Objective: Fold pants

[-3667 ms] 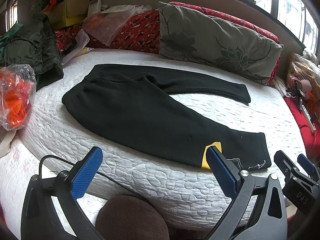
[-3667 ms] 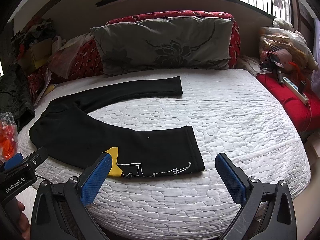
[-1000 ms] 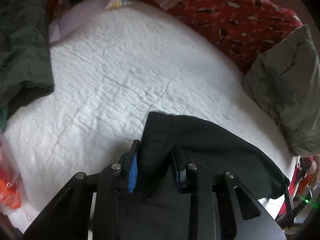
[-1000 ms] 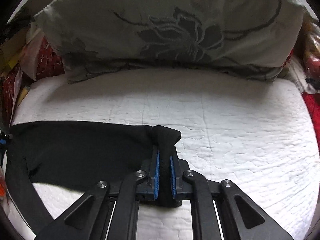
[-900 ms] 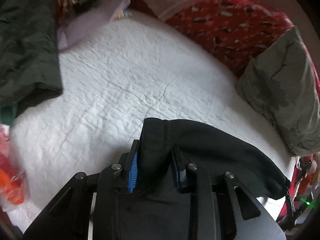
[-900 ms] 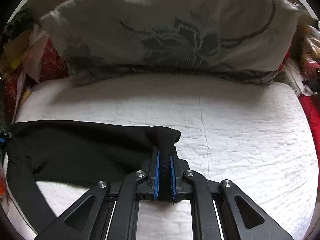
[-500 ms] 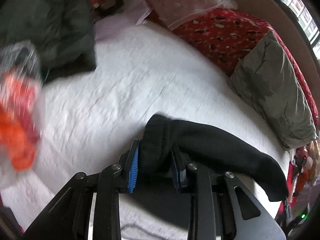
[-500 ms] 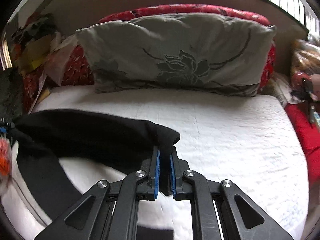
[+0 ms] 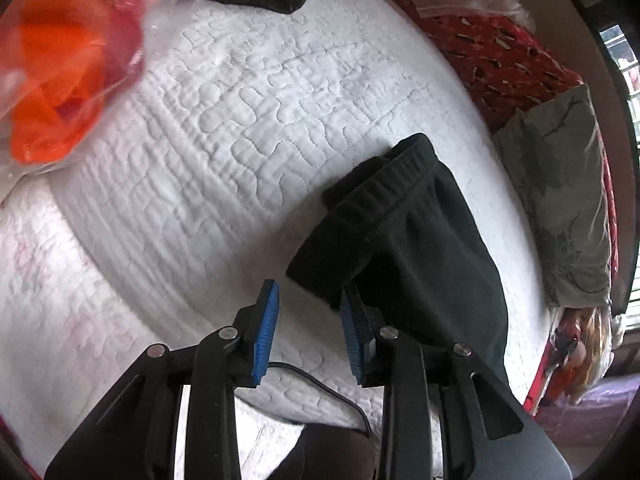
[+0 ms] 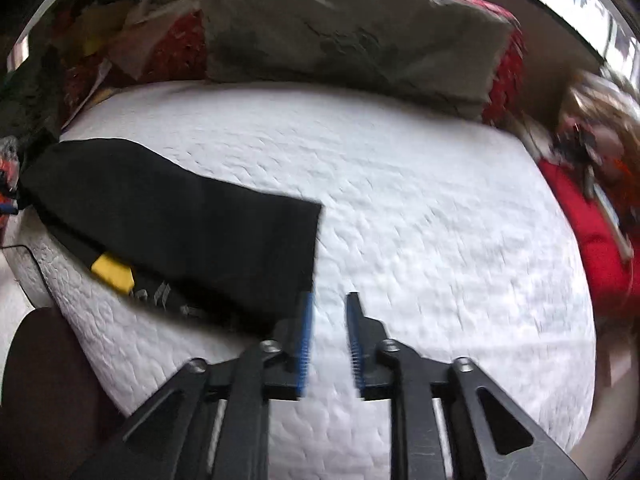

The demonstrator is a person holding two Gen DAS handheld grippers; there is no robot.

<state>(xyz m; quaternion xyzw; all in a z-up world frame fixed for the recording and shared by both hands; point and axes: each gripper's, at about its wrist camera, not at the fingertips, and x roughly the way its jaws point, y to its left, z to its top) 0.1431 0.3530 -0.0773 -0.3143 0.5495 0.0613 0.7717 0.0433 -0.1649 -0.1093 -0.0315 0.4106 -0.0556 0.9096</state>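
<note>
- Black fleece pants folded lengthwise on the white quilted bed, waistband towards the grey floral pillow.
- Left claw opening, empty, its right pad against the waistband's edge.
- Right claw opening, empty, just beside the hem.

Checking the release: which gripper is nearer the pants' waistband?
Left. The left gripper sits at the waistband, jaws opening, one pad against the fabric. The right gripper is beside the leg cuff, jaws opening, nothing between them.
</note>
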